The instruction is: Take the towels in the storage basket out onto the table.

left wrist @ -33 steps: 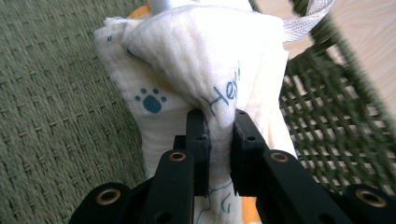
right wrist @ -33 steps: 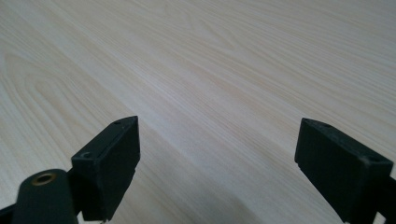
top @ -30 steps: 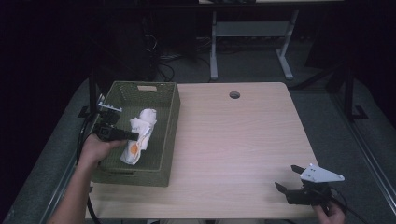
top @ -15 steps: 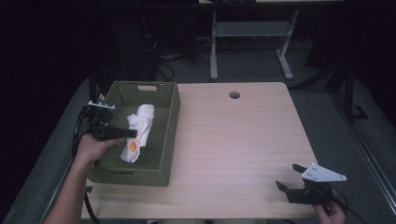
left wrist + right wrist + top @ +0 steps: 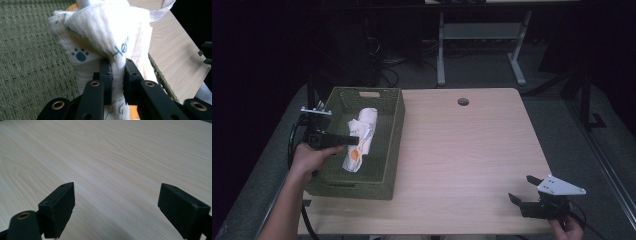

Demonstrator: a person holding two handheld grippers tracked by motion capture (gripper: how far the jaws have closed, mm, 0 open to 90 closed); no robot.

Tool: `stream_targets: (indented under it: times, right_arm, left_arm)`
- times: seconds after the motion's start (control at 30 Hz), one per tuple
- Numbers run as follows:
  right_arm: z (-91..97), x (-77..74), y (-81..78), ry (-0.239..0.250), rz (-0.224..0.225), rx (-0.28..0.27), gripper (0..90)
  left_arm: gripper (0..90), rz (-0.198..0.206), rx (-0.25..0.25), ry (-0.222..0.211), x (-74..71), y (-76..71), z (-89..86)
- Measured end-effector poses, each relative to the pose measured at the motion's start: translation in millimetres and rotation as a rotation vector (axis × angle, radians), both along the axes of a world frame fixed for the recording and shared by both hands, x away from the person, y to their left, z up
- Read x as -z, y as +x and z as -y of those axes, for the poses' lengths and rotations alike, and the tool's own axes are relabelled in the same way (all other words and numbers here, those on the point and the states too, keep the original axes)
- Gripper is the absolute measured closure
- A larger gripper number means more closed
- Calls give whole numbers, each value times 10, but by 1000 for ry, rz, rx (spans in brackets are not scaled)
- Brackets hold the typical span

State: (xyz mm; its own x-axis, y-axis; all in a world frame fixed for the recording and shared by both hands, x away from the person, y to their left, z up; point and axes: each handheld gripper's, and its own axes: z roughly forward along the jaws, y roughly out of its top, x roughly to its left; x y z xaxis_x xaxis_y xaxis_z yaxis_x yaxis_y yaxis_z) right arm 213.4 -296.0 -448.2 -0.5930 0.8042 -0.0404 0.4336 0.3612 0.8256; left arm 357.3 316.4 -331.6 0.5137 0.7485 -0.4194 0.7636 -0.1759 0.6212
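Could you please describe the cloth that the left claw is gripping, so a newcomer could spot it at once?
Start at the green woven basket on the left side of the wooden table. Inside it lies a bunched white cloth, pinched by the left claw. Its blue paw print, blue lettering and orange patch set it apart from the plain basket.

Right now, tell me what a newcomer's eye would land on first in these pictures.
First the white cloth with a blue paw print and orange patch, pinched between the left gripper's jaws inside the green woven basket at the table's left. Next, the bare light wooden table. Last, the right gripper at the near right corner, jaws wide apart with nothing between them.
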Motion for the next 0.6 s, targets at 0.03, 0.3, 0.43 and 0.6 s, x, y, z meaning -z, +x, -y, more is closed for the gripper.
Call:
stream_targets:
  times: [0.03, 0.3, 0.43, 0.6]
  right_arm:
    - [-1, -1, 2, 2, 0, 0, 139]
    - [-7, -7, 6, 5, 4, 1, 138]
    - [-10, -3, 5, 9, 6, 3, 139]
    - [-19, -1, 6, 10, 1, 3, 139]
  left_arm:
    - [799, 7, -5, -11, -31, -16, -18]
    - [799, 37, -7, -61, -166, -71, -74]
    - [799, 46, -13, -68, -212, -104, -101]
    - [799, 51, -8, -77, -249, -118, -97]
